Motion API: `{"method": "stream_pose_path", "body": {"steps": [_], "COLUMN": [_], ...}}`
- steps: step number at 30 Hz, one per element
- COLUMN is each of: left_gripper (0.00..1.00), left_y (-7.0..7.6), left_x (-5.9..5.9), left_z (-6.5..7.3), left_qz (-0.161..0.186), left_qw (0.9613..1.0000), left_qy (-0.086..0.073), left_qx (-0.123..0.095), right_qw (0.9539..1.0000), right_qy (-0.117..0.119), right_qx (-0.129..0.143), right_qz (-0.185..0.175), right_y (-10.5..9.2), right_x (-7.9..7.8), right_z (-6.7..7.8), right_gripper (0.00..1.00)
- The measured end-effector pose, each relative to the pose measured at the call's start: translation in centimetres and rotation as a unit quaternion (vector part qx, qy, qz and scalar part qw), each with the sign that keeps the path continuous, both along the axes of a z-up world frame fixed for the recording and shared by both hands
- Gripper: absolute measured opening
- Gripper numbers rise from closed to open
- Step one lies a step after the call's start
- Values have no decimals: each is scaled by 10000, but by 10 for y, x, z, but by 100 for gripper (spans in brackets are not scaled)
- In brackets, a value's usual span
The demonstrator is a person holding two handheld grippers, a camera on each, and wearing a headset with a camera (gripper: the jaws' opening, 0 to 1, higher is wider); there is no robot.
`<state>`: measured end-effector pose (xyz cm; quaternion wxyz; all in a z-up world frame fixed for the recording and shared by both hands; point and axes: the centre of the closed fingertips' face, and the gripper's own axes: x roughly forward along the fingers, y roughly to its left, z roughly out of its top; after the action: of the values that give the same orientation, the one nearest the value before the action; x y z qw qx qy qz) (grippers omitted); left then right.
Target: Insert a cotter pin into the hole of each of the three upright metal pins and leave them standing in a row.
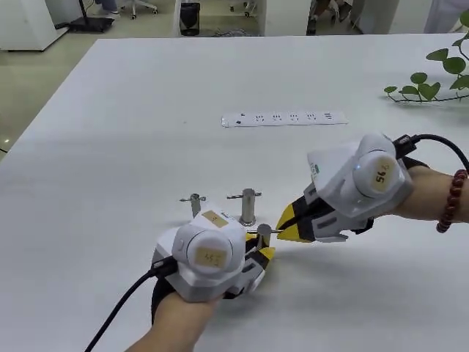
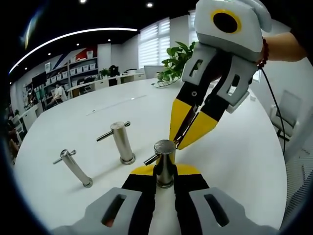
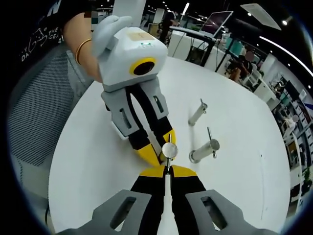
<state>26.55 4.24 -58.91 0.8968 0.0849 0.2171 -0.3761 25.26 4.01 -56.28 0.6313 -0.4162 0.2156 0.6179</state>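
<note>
Three metal pins stand on the white table [image 1: 146, 132]. The nearest metal pin [image 1: 262, 233] [image 2: 165, 164] is upright between the jaws of my left gripper [image 1: 262, 253] [image 2: 165, 172], which is shut on its lower part. My right gripper [image 1: 282, 224] [image 3: 167, 170] is shut on a thin cotter pin [image 3: 167, 164] at that pin's head [image 3: 169, 149]. The cotter's far end [image 2: 149, 159] pokes out of the other side. The middle pin [image 1: 248, 207] [image 2: 122, 143] and the far-left pin [image 1: 195, 203] [image 2: 76, 167] each carry a cotter pin.
A white power strip [image 1: 284, 118] lies further back on the table. A leafy plant [image 1: 432, 81] reaches in at the far right edge. Black cables trail from both grippers toward the near edge and the right.
</note>
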Motion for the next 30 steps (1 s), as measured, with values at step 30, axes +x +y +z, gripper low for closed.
{"method": "stream_pose_path", "body": {"steps": [30], "left_gripper": [10], "left_y": [1], "left_x": [0], "left_z": [0], "left_qz": [79], "left_qw": [9999], "left_qy": [65], "left_qx": [-45], "right_qw": [9991], "right_qy": [153], "right_qx": [192], "right_qz": [-340], "right_y": [-4], "right_x": [-1], "right_z": [7], "right_gripper": [0]}}
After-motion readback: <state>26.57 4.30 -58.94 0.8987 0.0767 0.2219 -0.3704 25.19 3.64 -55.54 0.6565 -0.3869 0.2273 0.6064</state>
